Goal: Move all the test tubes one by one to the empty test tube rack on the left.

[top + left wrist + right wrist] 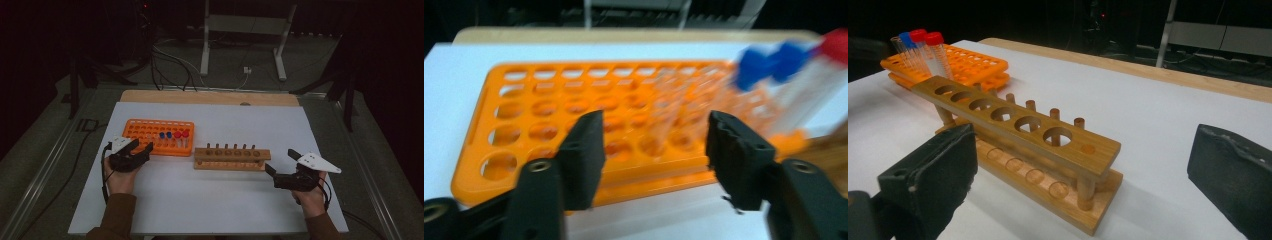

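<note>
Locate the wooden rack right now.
In the high view the wooden rack sits mid-table, just right of the orange rack, with the right gripper nearby.

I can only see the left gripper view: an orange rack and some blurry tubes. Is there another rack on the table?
Observer: Yes, a wooden rack stands just right of the orange rack. Its six holes are empty.
Operator: Where's my other gripper?
Observer: The right gripper is at the wooden rack's right end, jaws open, holding nothing.
Operator: How many red tubes are there?
Observer: Two red-capped tubes stand in the orange rack, next to the two blue-capped tubes.
</note>
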The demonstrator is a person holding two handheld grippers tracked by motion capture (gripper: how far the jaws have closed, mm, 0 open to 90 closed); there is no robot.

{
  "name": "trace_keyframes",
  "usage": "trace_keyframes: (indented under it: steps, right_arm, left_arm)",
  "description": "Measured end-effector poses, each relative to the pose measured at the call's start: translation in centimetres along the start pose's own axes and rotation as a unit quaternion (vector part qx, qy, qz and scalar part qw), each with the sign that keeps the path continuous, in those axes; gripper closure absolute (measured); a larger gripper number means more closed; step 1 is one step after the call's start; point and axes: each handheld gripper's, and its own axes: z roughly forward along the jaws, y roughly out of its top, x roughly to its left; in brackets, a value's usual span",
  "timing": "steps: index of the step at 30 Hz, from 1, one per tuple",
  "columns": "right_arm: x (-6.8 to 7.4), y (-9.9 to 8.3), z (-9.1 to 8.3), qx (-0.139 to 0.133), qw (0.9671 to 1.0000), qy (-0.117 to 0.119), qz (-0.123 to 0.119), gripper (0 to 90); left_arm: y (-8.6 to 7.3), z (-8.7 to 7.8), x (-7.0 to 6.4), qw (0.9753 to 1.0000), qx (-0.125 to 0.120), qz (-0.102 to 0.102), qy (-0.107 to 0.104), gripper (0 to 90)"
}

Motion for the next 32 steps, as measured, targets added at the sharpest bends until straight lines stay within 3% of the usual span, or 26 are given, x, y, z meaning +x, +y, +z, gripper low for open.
trace_keyframes:
  steps: [3, 9, 15, 17, 26, 32]
  right_arm:
    - [-0.2, -0.2, -0.2, -0.002, 1.0000, -0.001, -0.003, 0.1]
    - [-0.5, -0.5, -0.3, -0.005, 1.0000, -0.004, -0.001, 0.0]
    - [-0.8, -0.6, -0.6, -0.015, 0.9998, -0.009, -0.002, 0.0]
    - [-0.8, -0.7, -0.6, -0.015, 0.9998, -0.009, -0.002, 0.0]
    - [-0.9, -1.2, -0.5, -0.013, 0.9998, -0.013, 0.007, 0.0]
    - [-1.0, -1.4, -0.4, -0.009, 0.9998, -0.013, 0.010, 0.0]
  left_arm:
    - [0.3, -1.6, -0.6, 0.9994, -0.019, 0.010, -0.028, 31.4]
    - [-0.2, -4.1, -1.7, 0.9977, -0.038, 0.031, -0.047, 16.2]
    - [-0.4, -5.5, -1.8, 0.9982, -0.041, 0.026, -0.036, 2.5]
    - [-0.5, -5.9, -2.0, 0.9981, -0.045, 0.031, -0.029, 0.8]
    - [-0.9, -6.2, -3.5, 0.9968, -0.047, 0.048, -0.043, 0.6]
    - [-1.2, -6.1, -3.4, 0.9973, -0.047, 0.043, -0.036, 0.6]
